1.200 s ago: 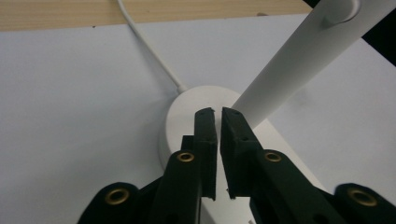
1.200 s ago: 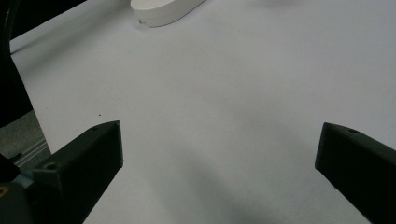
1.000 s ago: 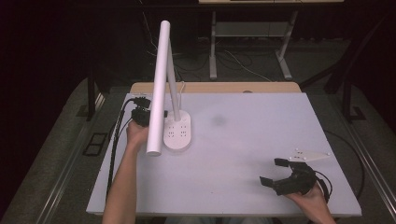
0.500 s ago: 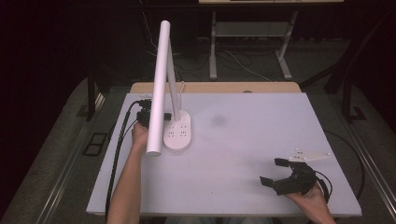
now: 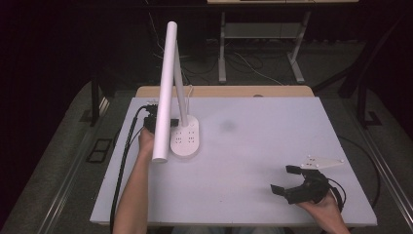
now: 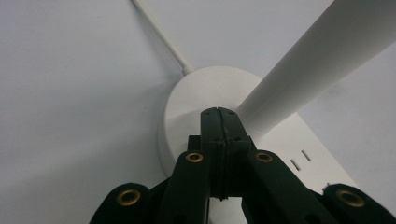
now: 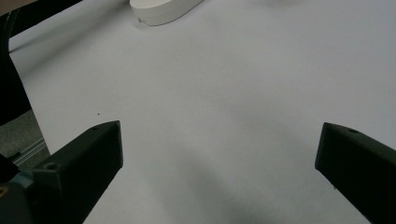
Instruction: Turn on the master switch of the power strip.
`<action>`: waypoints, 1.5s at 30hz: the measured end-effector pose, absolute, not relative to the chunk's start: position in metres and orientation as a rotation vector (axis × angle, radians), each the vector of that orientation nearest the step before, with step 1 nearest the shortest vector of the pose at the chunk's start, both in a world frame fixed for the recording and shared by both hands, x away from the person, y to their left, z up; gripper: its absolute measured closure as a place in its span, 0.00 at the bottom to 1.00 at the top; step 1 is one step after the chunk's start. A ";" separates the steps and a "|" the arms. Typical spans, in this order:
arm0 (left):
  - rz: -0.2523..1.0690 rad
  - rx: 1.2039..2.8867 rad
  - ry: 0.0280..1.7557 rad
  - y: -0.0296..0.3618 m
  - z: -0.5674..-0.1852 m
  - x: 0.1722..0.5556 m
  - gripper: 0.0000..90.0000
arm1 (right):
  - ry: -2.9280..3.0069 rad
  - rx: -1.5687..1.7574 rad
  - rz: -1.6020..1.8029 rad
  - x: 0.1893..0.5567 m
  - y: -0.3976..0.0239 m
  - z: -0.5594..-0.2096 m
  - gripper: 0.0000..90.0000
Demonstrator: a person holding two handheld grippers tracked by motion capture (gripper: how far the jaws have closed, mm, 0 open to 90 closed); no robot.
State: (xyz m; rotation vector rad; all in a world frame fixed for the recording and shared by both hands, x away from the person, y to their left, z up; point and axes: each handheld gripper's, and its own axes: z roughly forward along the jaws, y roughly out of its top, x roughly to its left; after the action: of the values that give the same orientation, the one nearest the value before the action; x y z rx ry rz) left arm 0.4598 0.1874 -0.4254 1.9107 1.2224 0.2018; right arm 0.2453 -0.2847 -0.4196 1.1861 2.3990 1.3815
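A white desk lamp stands at the table's left, with an oval base (image 5: 187, 139) that carries sockets, a thin stem (image 5: 180, 92) and a long tube head (image 5: 164, 92) slanting toward me. My left gripper (image 5: 170, 122) is shut with nothing between its jaws, and its tips rest at the base's left end by the stem. In the left gripper view the closed tips (image 6: 218, 112) sit over the base (image 6: 191, 93), right where the stem (image 6: 317, 56) rises. My right gripper (image 5: 284, 179) is open above bare table at the front right. It (image 7: 219, 140) points toward the lamp base (image 7: 163, 9).
The white table top (image 5: 253, 146) has a wooden strip (image 5: 234, 91) along its far edge. The lamp's white cord (image 6: 159, 32) runs off behind the base. A black cable (image 5: 124, 156) trails from my left gripper over the table's left edge. Dark floor surrounds the table.
My left gripper has edged slightly right toward the lamp base. The right gripper has stayed in place.
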 end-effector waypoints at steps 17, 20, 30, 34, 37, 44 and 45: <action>0.215 2.003 1.261 0.180 -0.419 0.463 1.00 | 2.407 1.175 1.381 0.245 -0.283 -0.420 0.00; 0.236 2.030 1.263 0.176 -0.417 0.464 1.00 | 2.409 1.172 1.380 0.244 -0.283 -0.420 0.00; 0.264 1.997 1.329 0.172 -0.417 0.465 1.00 | 2.415 1.171 1.380 0.244 -0.282 -0.420 0.00; 0.273 2.002 1.339 0.170 -0.417 0.467 1.00 | 2.413 1.166 1.379 0.244 -0.283 -0.420 0.00; 0.271 2.008 1.333 0.171 -0.417 0.466 1.00 | 2.409 1.173 1.380 0.244 -0.284 -0.420 0.00; 0.329 2.018 1.331 0.166 -0.416 0.462 1.00 | 2.408 1.177 1.377 0.244 -0.284 -0.420 0.00; 0.324 2.024 1.328 0.166 -0.416 0.462 1.00 | 2.408 1.177 1.377 0.244 -0.284 -0.420 0.00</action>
State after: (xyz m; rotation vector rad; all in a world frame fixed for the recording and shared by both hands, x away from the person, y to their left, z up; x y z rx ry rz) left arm 0.4616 0.1662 -0.4162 2.0237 1.3279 0.3244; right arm 0.2443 -0.2842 -0.4199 1.1773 2.4076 1.3775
